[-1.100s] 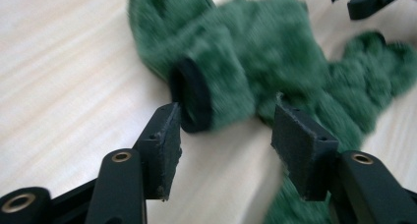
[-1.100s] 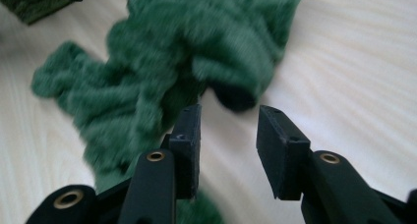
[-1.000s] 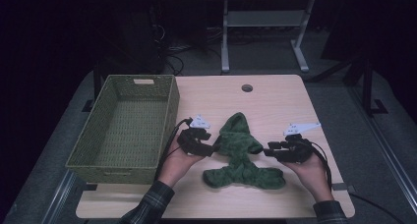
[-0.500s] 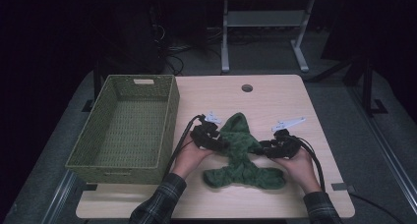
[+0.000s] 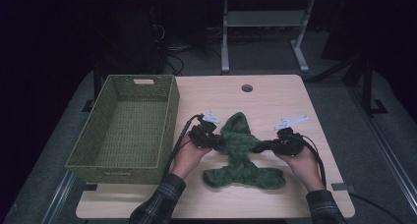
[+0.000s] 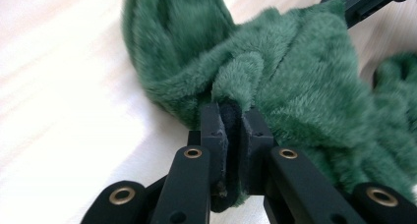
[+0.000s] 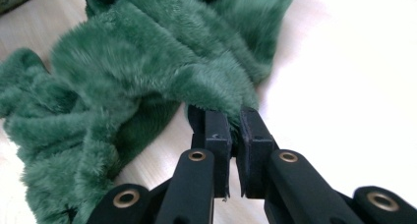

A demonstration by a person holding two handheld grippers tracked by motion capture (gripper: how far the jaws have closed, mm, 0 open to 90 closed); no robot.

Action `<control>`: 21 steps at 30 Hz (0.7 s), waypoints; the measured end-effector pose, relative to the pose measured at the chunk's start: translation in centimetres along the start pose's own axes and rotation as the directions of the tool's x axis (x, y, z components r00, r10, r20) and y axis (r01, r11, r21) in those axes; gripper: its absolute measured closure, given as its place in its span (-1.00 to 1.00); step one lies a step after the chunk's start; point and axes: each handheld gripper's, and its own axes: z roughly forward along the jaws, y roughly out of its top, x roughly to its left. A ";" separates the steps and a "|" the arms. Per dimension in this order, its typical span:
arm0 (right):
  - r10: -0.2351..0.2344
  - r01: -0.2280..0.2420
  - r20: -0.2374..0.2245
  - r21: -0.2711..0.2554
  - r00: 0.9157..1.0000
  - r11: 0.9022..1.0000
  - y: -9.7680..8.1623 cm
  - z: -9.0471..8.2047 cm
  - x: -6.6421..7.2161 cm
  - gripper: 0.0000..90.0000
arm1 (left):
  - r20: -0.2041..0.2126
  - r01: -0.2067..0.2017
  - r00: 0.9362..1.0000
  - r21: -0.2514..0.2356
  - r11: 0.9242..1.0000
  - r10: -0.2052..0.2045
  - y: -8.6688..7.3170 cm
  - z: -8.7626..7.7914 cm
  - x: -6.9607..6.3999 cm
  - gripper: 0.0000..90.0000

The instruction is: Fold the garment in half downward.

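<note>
High view puts the green fuzzy cloth (image 5: 241,153) in the lower middle of the frame, sprawled on the tabletop (image 5: 275,98) just right of the woven basket (image 5: 123,126), which sits at left and looks empty. The left claw (image 5: 216,141) meets the cloth's left edge and the right claw (image 5: 263,146) its right edge, both about midway up the fabric, with a hand behind each.

From the left gripper view, the left claw (image 6: 235,128) is pinched down on a small fold of the plush (image 6: 295,86), jaws nearly together with fabric caught between them at centre frame; the other claw's black tip peeks in at the upper right. The right gripper view shows the same on the far side: the right claw (image 7: 235,128) has closed on a tuft of the cloth's edge (image 7: 147,62), jaws narrow with pile squeezed between.

To my eye, the grasp is made on both sides and the lift has not begun, since most of the cloth lies flat on the wood. The next move, I'd judge, calls for raising both hands together so the fabric comes off the tabletop evenly, then carrying it left over the basket rim. The pinches look shallow, so a jerk could let the pile slip free; the trailing lower lobes may drag.
</note>
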 end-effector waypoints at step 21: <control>-0.013 0.013 -0.002 0.130 1.000 0.991 0.3 3.0 -2.3 0.89 | -0.051 0.097 0.994 0.076 0.992 -0.094 -2.4 3.2 2.0 0.83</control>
